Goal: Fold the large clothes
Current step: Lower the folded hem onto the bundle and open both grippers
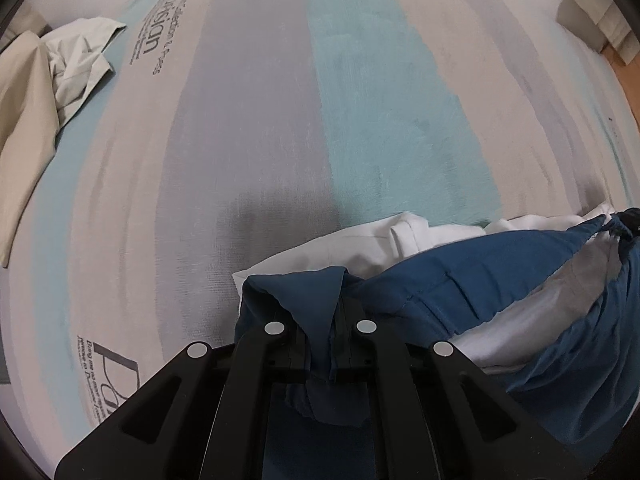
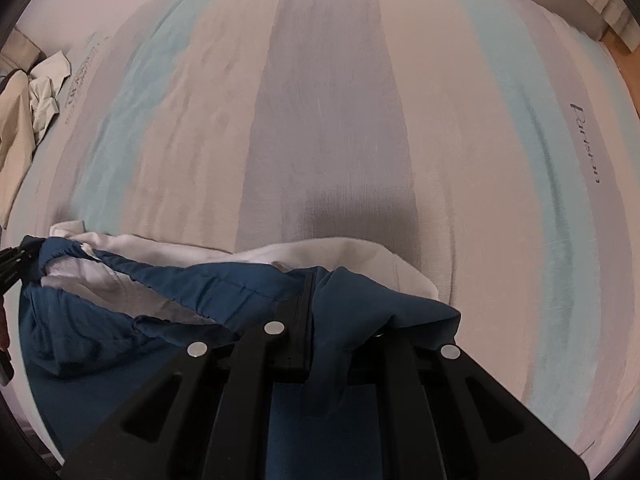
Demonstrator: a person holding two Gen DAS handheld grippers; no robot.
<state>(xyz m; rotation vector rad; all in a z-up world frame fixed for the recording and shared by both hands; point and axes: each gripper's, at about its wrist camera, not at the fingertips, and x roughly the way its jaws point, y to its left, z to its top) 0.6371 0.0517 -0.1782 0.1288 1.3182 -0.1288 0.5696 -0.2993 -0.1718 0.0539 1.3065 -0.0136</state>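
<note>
The left gripper (image 1: 325, 334) is clamped on a bunched edge of the dark blue fabric garment with white lining (image 1: 492, 264), and the right gripper (image 2: 310, 320) pinches another part of that edge — the cloth sags between them. The garment lies at the near edge of the mattress printed with grey, teal and cream stripes (image 1: 280, 120); crumpled beige and white clothes (image 1: 60, 68) sit at its far left corner.

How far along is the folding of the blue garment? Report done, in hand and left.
Done: nothing looks folded yet. In hand: the left tongs and right tongs are each shut on an edge of the blue garment, which sags between them over the striped bed sheet. Left: laying it flat, folding it, then the crumpled pale clothes at the far corner.
</note>
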